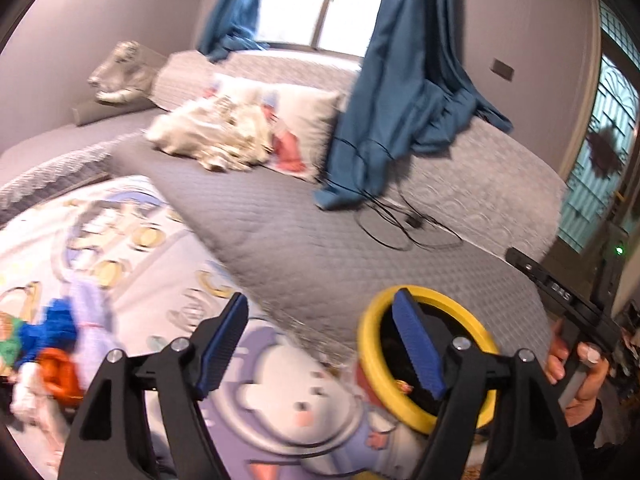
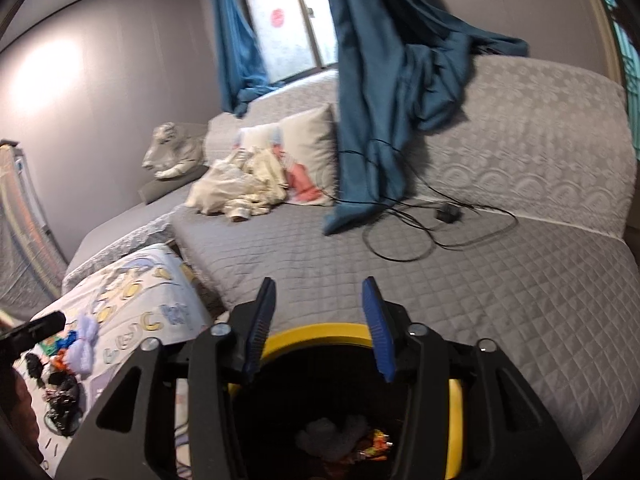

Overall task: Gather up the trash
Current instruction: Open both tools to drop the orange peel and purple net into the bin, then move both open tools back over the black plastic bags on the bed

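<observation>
Right gripper (image 2: 318,326) hangs wide and empty over the yellow-rimmed bin (image 2: 316,334), lower centre. Left gripper (image 1: 320,344) likewise agape. Remaining trash pile (image 1: 44,344) lies lower left on the printed blanket (image 1: 160,248); probably light, soft, crumply — pinch a bunched fold.

We note: quilted matt grey cloth on the bed (image 2: 460,280); smooth yellow plastic bin rim (image 1: 404,296); ribbed blue pads (image 2: 378,332); soft blue cloth curtain (image 2: 384,92).

Both grippers open, nothing held.
Left gripper (image 1: 326,344) with blue pads spread wide; right gripper (image 2: 322,328) likewise parted, fingers pointing forward; bare hand (image 1: 576,376) gripping the right handle.
</observation>
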The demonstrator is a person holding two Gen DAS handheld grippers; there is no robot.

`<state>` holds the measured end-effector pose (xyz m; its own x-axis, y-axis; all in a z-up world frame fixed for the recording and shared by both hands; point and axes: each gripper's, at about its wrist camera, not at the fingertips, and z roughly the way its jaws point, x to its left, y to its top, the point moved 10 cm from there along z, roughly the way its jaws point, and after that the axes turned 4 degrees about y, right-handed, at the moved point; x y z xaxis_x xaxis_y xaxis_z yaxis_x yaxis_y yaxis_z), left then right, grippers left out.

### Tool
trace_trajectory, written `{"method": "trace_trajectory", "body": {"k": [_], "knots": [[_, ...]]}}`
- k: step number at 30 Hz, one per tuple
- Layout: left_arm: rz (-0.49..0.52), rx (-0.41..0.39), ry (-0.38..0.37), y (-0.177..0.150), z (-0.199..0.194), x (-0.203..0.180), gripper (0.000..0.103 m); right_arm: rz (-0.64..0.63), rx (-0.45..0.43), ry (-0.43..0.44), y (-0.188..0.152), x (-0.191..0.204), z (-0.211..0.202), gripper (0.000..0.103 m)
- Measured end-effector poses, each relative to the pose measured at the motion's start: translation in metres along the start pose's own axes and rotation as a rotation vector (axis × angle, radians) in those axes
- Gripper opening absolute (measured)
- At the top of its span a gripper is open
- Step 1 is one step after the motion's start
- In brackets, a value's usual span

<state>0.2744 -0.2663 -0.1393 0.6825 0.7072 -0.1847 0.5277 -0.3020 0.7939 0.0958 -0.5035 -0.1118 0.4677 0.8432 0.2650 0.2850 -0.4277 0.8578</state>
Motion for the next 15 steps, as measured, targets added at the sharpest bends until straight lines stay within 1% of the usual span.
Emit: {"method": "trace_trajectory", "body": {"k": [1,3,5,6,9,10,11,12,15], "knots": [[-0.008,-0.016,0.024,0.003,-0.008,0.013,0.077,-0.015,-0.003,0.018,0.002,0.013,0.000,0.049],[-0.014,-0.033,0.060,0.005,-0.021,0.032,0.079,-0.038,-0.007,0.046,0.004,0.032,0.000,0.058],[-0.019,-0.057,0.118,0.009,-0.036,0.057,0.083,-0.058,-0.016,0.087,0.007,0.055,-0.001,0.062],[-0.026,-0.067,0.136,0.011,-0.042,0.064,0.084,-0.071,-0.019,0.111,0.009,0.068,-0.002,0.064],[-0.056,-0.106,0.196,0.014,-0.066,0.099,0.088,-0.121,-0.029,0.163,0.010,0.104,-0.004,0.067],[-0.067,-0.125,0.232,0.014,-0.077,0.114,0.089,-0.141,-0.029,0.183,0.009,0.119,-0.004,0.067],[-0.076,-0.137,0.253,0.014,-0.085,0.125,0.090,-0.153,-0.027,0.198,0.008,0.129,-0.005,0.069],[-0.084,-0.142,0.265,0.013,-0.090,0.133,0.091,-0.165,-0.023,0.217,0.006,0.141,-0.004,0.071],[-0.126,-0.161,0.320,0.008,-0.112,0.168,0.093,-0.194,-0.007,0.286,-0.003,0.175,-0.004,0.073]]}}
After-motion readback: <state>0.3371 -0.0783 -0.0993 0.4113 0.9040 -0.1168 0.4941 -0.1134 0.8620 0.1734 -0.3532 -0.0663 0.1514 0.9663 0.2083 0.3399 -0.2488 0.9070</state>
